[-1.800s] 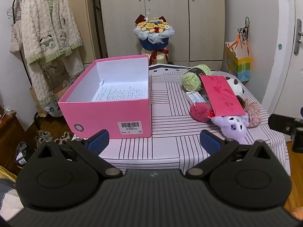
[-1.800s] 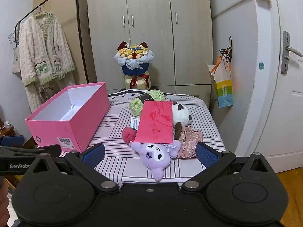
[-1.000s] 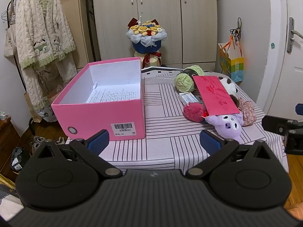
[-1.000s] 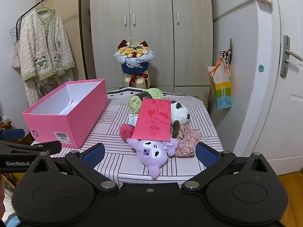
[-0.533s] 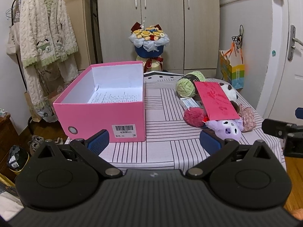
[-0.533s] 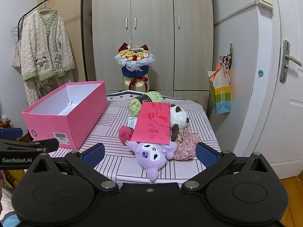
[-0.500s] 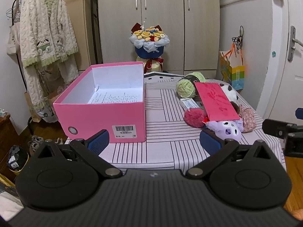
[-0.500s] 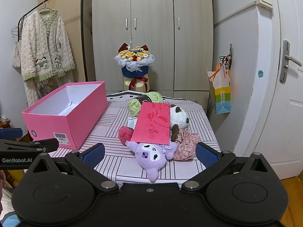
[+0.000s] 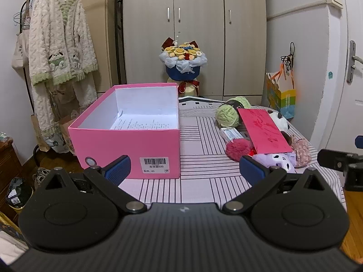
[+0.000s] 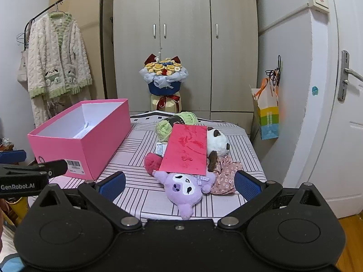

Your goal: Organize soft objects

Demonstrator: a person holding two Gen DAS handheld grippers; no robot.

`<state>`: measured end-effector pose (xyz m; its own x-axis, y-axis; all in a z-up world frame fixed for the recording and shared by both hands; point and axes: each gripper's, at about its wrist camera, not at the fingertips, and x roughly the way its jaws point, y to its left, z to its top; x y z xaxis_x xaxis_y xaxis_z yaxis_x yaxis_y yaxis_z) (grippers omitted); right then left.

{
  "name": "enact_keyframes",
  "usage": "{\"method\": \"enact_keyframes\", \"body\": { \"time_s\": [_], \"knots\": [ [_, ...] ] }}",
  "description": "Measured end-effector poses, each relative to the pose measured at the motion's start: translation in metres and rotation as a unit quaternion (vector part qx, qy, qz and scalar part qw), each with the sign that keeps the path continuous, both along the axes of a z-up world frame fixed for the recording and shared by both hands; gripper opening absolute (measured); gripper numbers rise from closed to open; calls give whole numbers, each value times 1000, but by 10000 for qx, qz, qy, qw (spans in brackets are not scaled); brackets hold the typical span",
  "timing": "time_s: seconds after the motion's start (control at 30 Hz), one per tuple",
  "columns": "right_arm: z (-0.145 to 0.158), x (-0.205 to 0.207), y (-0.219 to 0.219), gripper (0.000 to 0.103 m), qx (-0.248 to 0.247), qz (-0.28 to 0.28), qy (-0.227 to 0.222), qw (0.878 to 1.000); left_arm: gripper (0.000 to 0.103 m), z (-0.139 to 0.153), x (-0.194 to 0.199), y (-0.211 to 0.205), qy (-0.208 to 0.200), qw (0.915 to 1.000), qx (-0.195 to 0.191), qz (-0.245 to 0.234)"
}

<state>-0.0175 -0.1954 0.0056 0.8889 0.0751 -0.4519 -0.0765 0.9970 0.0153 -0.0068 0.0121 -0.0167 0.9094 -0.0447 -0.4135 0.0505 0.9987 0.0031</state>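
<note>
Holding both claws short of the table, I have the left gripper (image 9: 185,168) and right gripper (image 10: 179,184) spread wide and empty, so nothing is picked yet. Ahead of my right claw lies the purple plush (image 10: 185,188), partly under a red envelope (image 10: 187,150); the pink box (image 10: 79,136) sits ahead-left. Next I'd reach forward and pinch the plush.
</note>
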Motion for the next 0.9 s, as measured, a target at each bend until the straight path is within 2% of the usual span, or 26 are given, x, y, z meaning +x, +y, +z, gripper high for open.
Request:
{"method": "enact_keyframes", "body": {
  "time_s": [0.9],
  "knots": [
    [-4, 1, 3, 103, -57, 146, -86, 9998, 103, -4, -2, 7, -43, 10000, -59, 59]
  ]
}}
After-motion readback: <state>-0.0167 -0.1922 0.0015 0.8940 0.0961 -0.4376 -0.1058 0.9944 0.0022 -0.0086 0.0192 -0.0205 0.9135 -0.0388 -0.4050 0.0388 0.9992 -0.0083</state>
